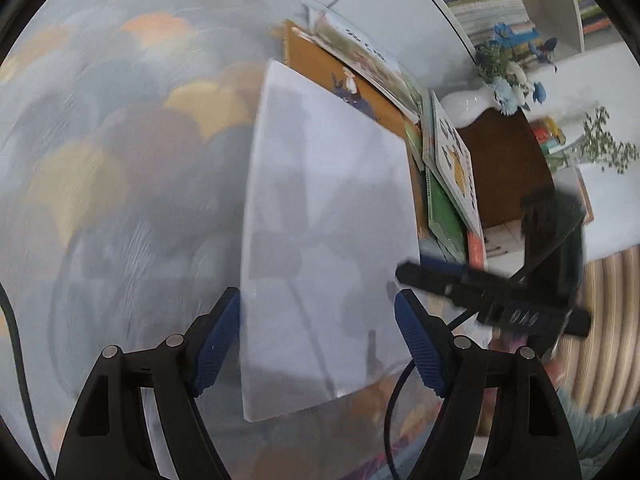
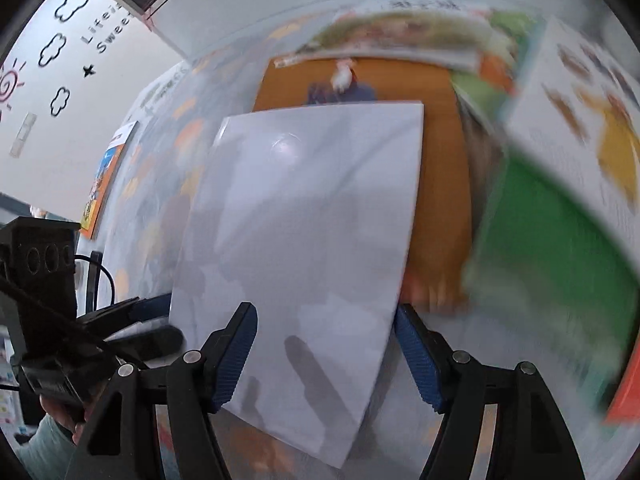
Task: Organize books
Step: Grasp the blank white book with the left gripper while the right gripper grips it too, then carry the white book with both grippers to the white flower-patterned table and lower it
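Both grippers are over the same white book (image 1: pixel 324 236), a plain glossy cover lying flat on a patterned rug (image 1: pixel 120 160) of pale blue, orange and brown blotches. Left gripper (image 1: pixel 318 344): jaws apart, blue pads flanking the book's near end, one pad by each long edge; motion blur hides whether either pad touches. Right gripper (image 2: pixel 326 354): jaws also apart, straddling the near end of the white book from its own side; right pad sits just off the book's edge, left pad overlaps the cover in the right wrist view, contact cannot be told. No clamp evident on either. The book's long axis runs away from both cameras, near end between the fingers, far end pointing at the loose pile of books. Far end overlaps an orange-brown book (image 2: pixel 436 128) lying under it. Beyond that, a landscape picture book (image 2: pixel 404 36), blurred. To the right, a green book (image 2: pixel 560 248) and a white illustrated book (image 1: pixel 458 156) stacked askew. In the left wrist view the right gripper's black body (image 1: pixel 496 292) reaches in from the right, close to the book's right edge.
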{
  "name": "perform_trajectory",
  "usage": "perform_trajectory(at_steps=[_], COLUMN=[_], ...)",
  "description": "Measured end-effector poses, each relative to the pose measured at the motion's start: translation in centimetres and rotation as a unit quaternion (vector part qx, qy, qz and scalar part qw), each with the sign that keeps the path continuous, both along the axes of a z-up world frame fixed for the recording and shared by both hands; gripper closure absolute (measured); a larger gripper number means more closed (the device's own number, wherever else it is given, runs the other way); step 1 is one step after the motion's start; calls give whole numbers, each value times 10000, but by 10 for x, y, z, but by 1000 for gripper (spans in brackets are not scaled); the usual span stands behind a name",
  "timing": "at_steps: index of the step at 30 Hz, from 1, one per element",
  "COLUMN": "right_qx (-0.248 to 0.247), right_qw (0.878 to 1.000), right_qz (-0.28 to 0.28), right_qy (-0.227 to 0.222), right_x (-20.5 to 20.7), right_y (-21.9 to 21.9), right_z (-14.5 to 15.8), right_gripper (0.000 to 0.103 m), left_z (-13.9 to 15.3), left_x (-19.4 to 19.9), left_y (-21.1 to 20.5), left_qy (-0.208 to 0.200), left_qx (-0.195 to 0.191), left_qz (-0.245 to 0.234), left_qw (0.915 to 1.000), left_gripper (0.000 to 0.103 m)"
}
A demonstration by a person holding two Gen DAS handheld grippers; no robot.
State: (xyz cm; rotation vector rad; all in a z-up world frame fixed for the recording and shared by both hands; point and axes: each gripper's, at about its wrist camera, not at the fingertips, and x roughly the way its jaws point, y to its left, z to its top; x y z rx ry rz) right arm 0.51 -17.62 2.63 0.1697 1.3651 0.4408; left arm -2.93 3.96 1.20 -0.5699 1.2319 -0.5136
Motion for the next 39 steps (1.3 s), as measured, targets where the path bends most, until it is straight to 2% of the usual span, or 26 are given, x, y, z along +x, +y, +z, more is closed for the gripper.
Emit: perform_trajectory(at_steps=[3,6,7,9,12,14,16,17,18,19,20,21,22,23,24,27,28,29,30,31,33,35,37,39], right_qx=[149,304,316,278,162,127,227,300,300,316,456,572,792,1087,1310,1858,1970,2015,2056,2064,2080,2094,2142,2196], right_qw=[9996,9984,9982,9977,9978,9983,9983,9981,9978,9976,9967,9959,9940,9901,9864,9732,9697,9683,9671,9666,9658,9653,9635,9615], right_qz=[-236,-472,-516,-615,-604,-518,-477,-482,-532,-568,-638,-683,-759,-880,-978,-1285,-1369,-1394,-1412,-1432,-1463,-1476,-1511,-1530], right_qy=[-69,1,20,-59,-199,-252,-247,-224,-244,-243,-199,-142,-42,79,180,439,469,478,494,506,505,509,541,615], right_x=[-25,-50,-58,-71,-80,-82,-83,-84,-86,-86,-86,-84,-83,-82,-82,-83,-84,-85,-86,-90,-93,-95,-97,-94], right_y=[-12,-23,-26,-22,-18,-16,-14,-14,-16,-17,-22,-24,-31,-38,-44,-60,-64,-66,-66,-66,-66,-67,-70,-70], right_z=[2,3,3,1,4,5,5,4,3,2,2,0,-2,-5,-8,-18,-20,-20,-21,-19,-19,-19,-20,-20], right_gripper=[34,49,52,53,53,53,54,54,54,54,54,54,54,54,54,54,54,54,54,54,54,54,54,54], left_z=[-1,2,1,-1,-3,-1,2,4,5,4,5,6,6,7,9,5,0,-6,-12,-19,-24,-22,-15,-9], left_x=[-6,-4,-5,-4,-8,-10,-16,-19,-20,-21,-23,-24,-25,-25,-25,-24,-24,-24,-24,-24,-26,-27,-27,-24], left_y=[5,-4,-4,-3,0,-2,-7,-7,-2,5,11,20,27,29,27,20,18,15,14,10,0,-9,-17,-22], left_qy=[130,195,180,149,202,162,38,-16,-29,-21,-15,-15,-16,-15,-24,51,112,188,263,397,492,488,463,459], left_qx=[-108,38,11,-337,-520,-441,-177,-188,-448,-893,-1455,-2128,-2520,-2755,-2787,-2349,-2126,-1906,-1731,-1462,-1197,-1124,-1342,-1793], left_qz=[140,117,61,-2,227,209,118,113,167,252,375,542,570,535,495,494,563,604,625,660,693,618,491,488], left_qw=[9998,9997,9998,9993,9982,9987,9998,9998,9989,9957,9887,9756,9660,9598,9591,9707,9755,9796,9826,9862,9892,9905,9886,9815], left_gripper=[27,25,17,5,5,8,21,22,23,26,26,26,26,26,26,26,30,38,67,81,82,82,82,82])
